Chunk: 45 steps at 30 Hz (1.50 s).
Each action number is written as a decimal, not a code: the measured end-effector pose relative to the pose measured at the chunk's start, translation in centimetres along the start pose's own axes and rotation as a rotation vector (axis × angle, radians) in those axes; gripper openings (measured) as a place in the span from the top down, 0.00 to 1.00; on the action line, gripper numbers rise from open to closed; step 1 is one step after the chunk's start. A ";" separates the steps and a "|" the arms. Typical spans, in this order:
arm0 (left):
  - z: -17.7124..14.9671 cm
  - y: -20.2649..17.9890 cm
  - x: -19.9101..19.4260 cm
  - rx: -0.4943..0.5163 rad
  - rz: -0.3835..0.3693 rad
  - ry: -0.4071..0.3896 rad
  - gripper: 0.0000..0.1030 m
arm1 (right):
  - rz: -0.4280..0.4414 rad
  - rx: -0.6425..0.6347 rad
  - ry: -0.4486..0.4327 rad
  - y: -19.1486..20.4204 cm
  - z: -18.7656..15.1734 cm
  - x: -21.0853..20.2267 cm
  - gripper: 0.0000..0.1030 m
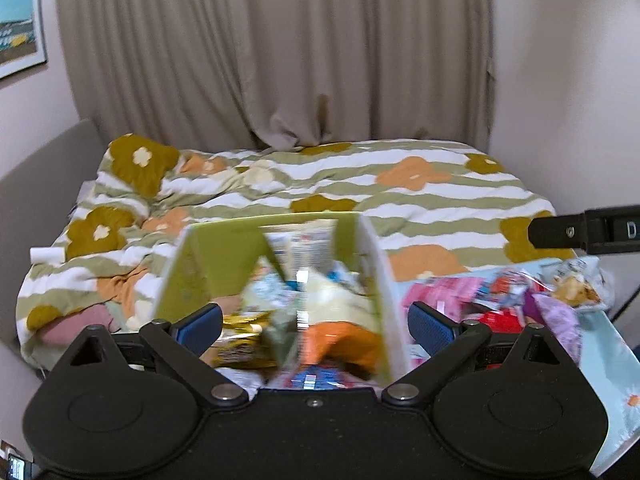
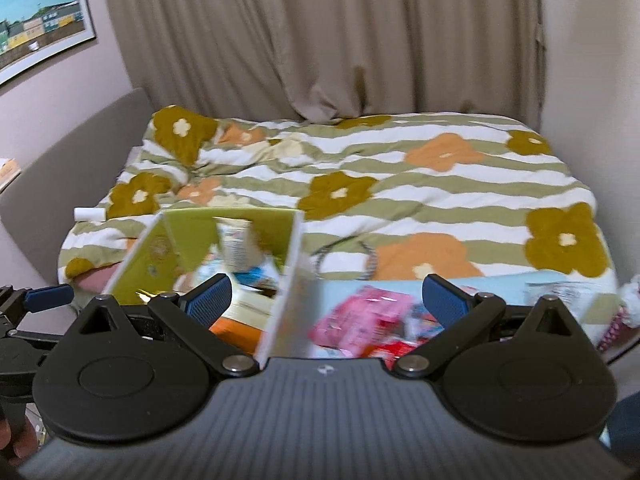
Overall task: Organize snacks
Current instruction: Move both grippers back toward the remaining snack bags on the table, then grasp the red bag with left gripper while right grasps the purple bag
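A green box (image 1: 224, 256) with white outer walls stands in front of me, holding several snack packets, among them a gold one (image 1: 240, 332) and an orange one (image 1: 340, 340). It also shows in the right wrist view (image 2: 192, 232). Loose snacks, pink (image 1: 440, 296) and red (image 1: 500, 320), lie to its right on a light blue surface (image 1: 616, 376); the pink packet (image 2: 364, 312) shows in the right wrist view too. My left gripper (image 1: 316, 326) is open over the box. My right gripper (image 2: 326, 306) is open and empty, above the box's right wall and the loose snacks.
A bed with a striped flowered duvet (image 1: 360, 184) lies beyond the box, beige curtains (image 1: 280, 52) behind it. A grey headboard (image 2: 72, 152) runs along the left. A thin looped cord (image 2: 344, 256) lies on the duvet. A framed picture (image 2: 40, 40) hangs on the left wall.
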State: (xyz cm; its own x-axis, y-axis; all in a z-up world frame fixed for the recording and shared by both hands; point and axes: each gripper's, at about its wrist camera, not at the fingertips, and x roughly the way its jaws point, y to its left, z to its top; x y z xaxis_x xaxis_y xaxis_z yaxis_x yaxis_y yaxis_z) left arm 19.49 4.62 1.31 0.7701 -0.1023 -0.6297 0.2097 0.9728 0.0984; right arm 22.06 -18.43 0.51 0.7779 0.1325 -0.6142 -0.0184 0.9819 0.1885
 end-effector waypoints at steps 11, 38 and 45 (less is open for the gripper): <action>-1.8 -12.6 2.1 0.113 -0.050 0.044 0.02 | -0.057 -0.002 0.077 -11.2 -2.0 -0.1 0.00; -6.4 -21.3 13.8 0.587 -0.144 0.151 0.02 | 0.060 0.099 0.312 -19.2 -7.2 11.2 0.00; -5.8 -21.5 14.3 0.565 -0.191 0.186 0.02 | 0.077 0.135 0.334 -20.1 -7.7 12.3 0.00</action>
State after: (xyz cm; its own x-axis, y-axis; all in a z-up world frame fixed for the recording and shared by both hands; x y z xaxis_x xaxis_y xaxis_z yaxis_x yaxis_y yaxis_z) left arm 22.50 -16.58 -14.26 0.5806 -0.1766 -0.7948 0.6588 0.6755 0.3312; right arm 27.16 -35.51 -16.71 0.5290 0.2644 -0.8063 0.0311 0.9435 0.3298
